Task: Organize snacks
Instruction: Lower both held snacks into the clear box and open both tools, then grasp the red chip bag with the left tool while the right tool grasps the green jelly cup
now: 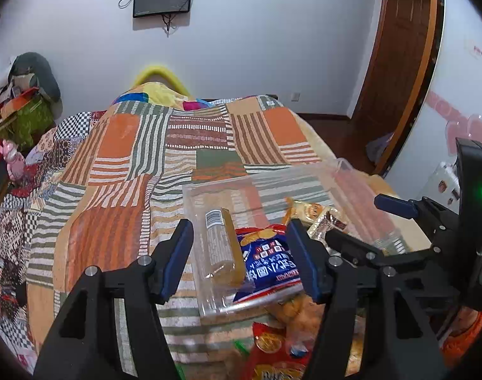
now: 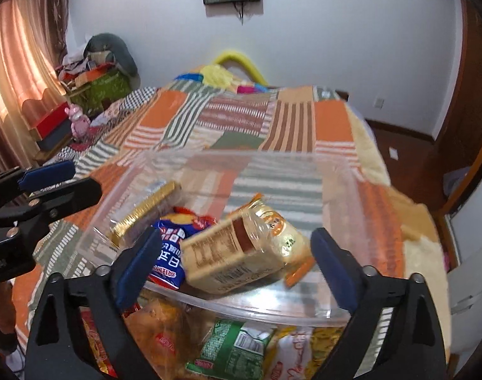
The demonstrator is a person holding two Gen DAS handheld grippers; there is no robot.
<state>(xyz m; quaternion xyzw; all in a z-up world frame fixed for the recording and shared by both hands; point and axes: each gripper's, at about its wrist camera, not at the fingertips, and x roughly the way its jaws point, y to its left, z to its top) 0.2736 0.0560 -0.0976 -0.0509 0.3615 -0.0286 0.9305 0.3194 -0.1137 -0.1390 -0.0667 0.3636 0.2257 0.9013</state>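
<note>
Two claws, both spread and pinching nothing. Your left claw (image 1: 239, 258) hangs over the near-left corner of the clear rectangular plastic bin (image 1: 345, 171), which sits on the patchwork orange-and-green striped bedspread (image 1: 146, 158). Your right claw (image 2: 236, 262) is wider apart; the beige cellophane-wrapped biscuit pack (image 2: 241, 253) lies between its jaws, tilted against the near wall, and no pad visibly touches it.

Already in the bin: a long clear-wrapped wafer stick pack (image 1: 222, 247) along the left wall and a blue crinkly chip bag (image 1: 266, 259) beside it. Judged step: drop-off, both packs released.

Next move, as I read it: lift both claws clear of the rim, then go back to the loose snack pile (image 2: 215, 345) just below the bin's near edge, green packet (image 2: 237, 348) included.

Room: the bin's far half is bare; the bed beyond is open. Mind the near rim, and the two claws stand close together.
</note>
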